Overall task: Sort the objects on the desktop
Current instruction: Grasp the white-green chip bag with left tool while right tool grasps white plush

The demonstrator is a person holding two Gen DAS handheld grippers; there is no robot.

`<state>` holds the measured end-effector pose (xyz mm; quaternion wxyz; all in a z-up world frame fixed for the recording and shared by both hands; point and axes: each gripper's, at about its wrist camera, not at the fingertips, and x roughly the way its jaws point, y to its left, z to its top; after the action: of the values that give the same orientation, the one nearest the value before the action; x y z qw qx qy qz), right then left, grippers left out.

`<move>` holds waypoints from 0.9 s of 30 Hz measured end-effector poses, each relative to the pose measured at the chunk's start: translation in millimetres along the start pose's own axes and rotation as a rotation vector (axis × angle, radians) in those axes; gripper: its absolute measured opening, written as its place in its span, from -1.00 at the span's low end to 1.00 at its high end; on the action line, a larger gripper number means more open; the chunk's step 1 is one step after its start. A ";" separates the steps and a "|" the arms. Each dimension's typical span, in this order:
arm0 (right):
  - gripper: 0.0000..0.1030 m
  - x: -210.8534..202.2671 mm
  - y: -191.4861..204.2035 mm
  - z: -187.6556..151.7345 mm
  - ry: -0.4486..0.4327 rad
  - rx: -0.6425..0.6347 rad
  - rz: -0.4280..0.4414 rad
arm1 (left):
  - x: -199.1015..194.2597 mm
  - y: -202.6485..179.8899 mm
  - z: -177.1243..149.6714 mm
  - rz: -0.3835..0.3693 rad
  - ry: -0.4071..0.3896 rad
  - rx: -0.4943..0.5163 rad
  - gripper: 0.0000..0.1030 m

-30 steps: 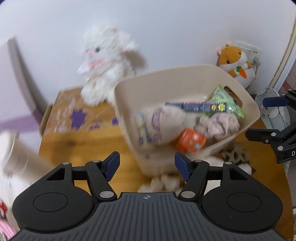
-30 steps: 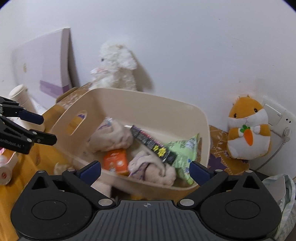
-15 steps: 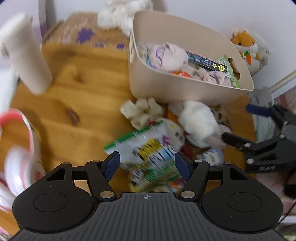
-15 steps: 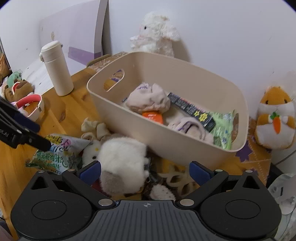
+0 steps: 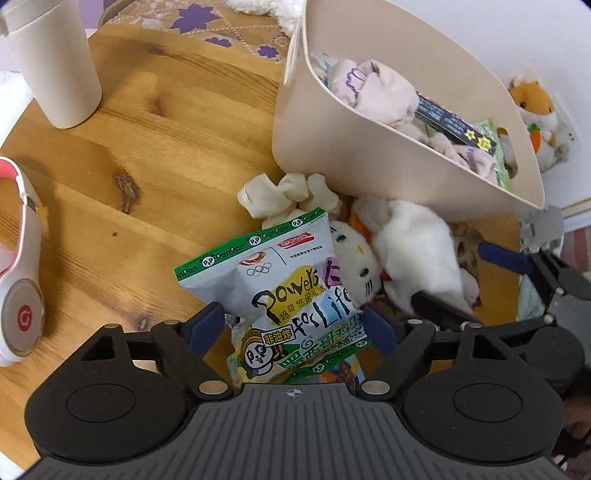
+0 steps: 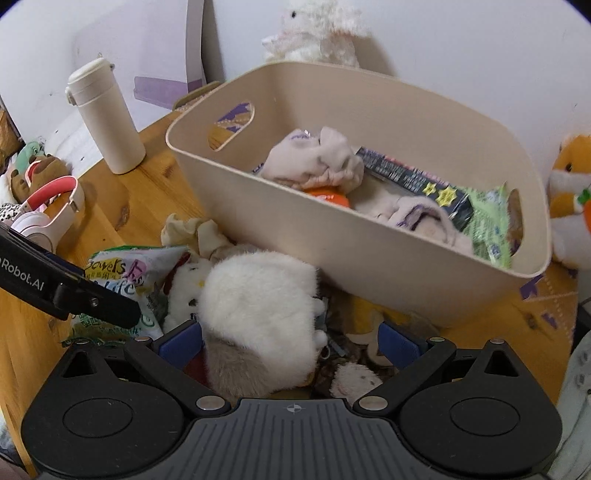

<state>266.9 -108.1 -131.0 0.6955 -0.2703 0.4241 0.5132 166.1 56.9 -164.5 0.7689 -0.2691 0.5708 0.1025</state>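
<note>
At the desk's left edge lie pink-and-white headphones, and toward its far left corner a cream flask stands upright. The left gripper points steeply down over a green-and-white snack bag that lies near the middle of the front edge; its jaws are opening, with the lower part of the bag between the blue pads, which sit just beside the bag's sides without visibly pressing it. Just beyond the bag's top edge lies a knotted cream cloth, touching the near wall of the beige bin. Right of the bag a white cat plush lies partly under it, and beside that rests a fluffy white plush. The right gripper stands spread wide over this fluffy plush, the left pad just beside its flank and the right pad well clear, so nothing is gripped. A small spotted plush lies at the front edge beneath that gripper. The bin stands toward the far right of the desk and holds pale pink socks, an orange packet, a dark box with yellow stars and a green packet. A white lamb plush sits behind the bin against the wall, and an orange hamster plush sits at the far right corner.
</note>
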 end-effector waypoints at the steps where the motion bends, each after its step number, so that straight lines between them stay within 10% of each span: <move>1: 1.00 3.4 0.7 -0.7 0.006 -0.001 0.001 | 2.6 1.1 1.5 -0.004 0.001 -0.014 0.67; 12: 0.66 13.8 4.9 -4.5 -0.016 -0.010 0.006 | 24.1 12.0 8.2 -0.045 0.002 -0.103 0.61; 19: -0.48 8.2 7.9 -8.9 -0.032 -0.048 0.040 | 14.1 12.3 6.7 -0.038 -0.048 -0.058 0.42; 27: -0.58 -6.6 7.8 -15.2 -0.057 -0.052 0.043 | 5.6 11.4 -2.3 -0.042 -0.056 -0.043 0.29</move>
<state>254.1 -121.1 -132.3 0.6889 -0.2643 0.3962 0.5464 160.7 64.4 -173.6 0.7806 -0.2946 0.5410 0.1058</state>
